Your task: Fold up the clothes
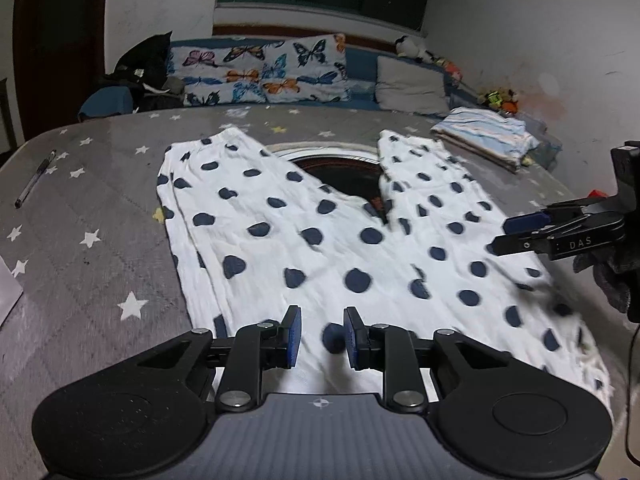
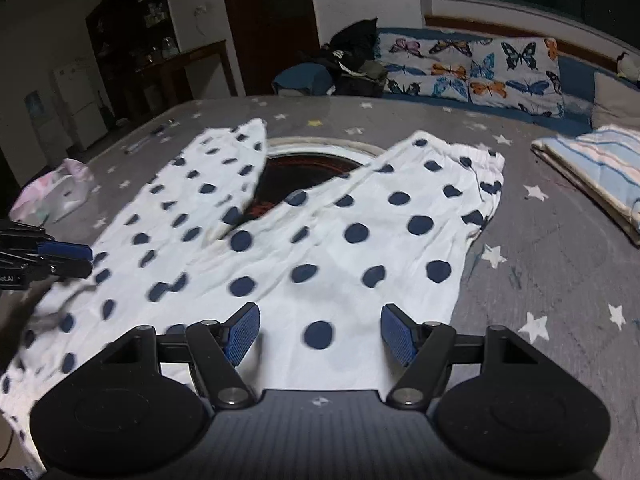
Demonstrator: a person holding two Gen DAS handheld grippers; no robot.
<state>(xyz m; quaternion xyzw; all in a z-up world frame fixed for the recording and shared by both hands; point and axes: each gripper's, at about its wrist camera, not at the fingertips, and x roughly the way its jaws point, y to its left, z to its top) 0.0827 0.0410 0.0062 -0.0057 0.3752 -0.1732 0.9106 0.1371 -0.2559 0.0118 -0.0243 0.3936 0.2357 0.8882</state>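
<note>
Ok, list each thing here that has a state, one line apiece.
Polka-dot trousers: spread flat on the table, legs apart, unfolded.
Striped cloth: folded, lying at the table's far edge.
Pen: lying loose on the table.
Left gripper: jaws a little apart, nothing clamped, over the waist end.
Right gripper: jaws wide open, empty, over the trousers.

- Left tongs (image 1: 322, 336): tilted forward and downward; blue pads face each other across a narrow gap; nothing is clamped between them.
- Right tongs (image 2: 320, 334): tilted forward and downward; jaws stand wide apart and empty.
- A dark glove (image 1: 612, 280) grips the right unit's handle.
</note>
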